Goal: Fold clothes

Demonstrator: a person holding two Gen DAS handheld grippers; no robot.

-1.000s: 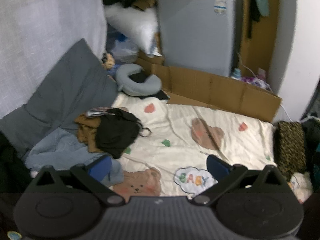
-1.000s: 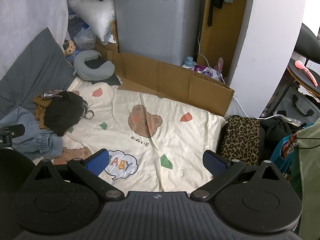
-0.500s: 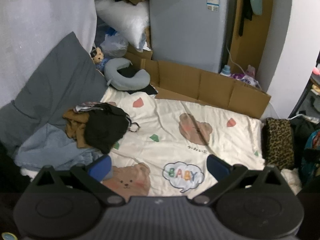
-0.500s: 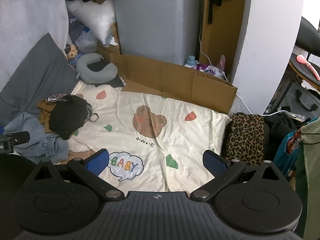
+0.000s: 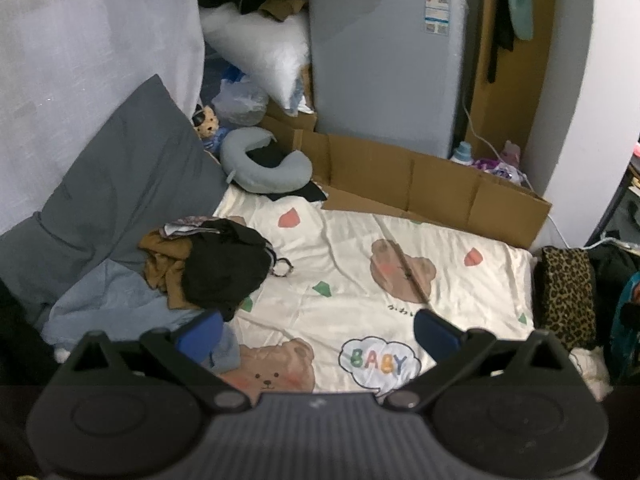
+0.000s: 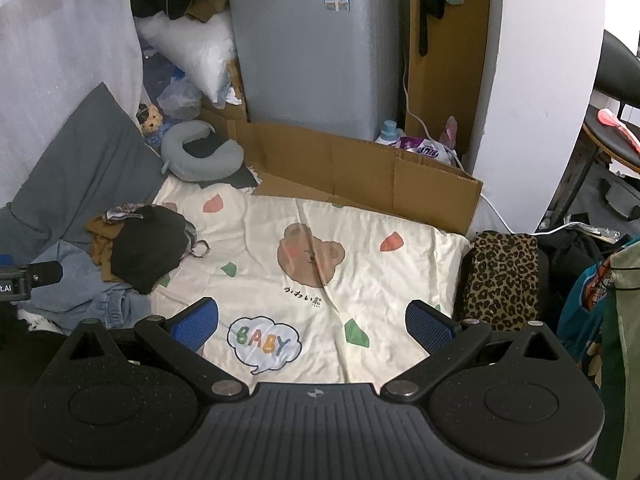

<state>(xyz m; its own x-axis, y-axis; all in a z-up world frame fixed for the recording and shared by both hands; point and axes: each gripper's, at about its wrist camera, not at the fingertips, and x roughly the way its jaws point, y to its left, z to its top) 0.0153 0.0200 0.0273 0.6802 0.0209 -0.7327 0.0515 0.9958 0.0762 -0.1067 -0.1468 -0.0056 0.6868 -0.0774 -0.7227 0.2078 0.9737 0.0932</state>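
Cream bear-print bedspread point(image 6: 360, 280), crumpled heap of black, brown and denim clothes point(image 5: 208, 272) at its left.
I hold left gripper point(image 5: 318, 330) and right gripper point(image 6: 312, 320) above, jaws apart, empty; any fold calls for grasping one garment.

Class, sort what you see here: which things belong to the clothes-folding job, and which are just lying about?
Belong to the job:
black garment
brown garment
blue jeans
left hand-held gripper
right hand-held gripper
bear-print blanket as work surface

Just lying about:
neck pillow
cardboard
leopard-print fabric
soft toy
grey pillow
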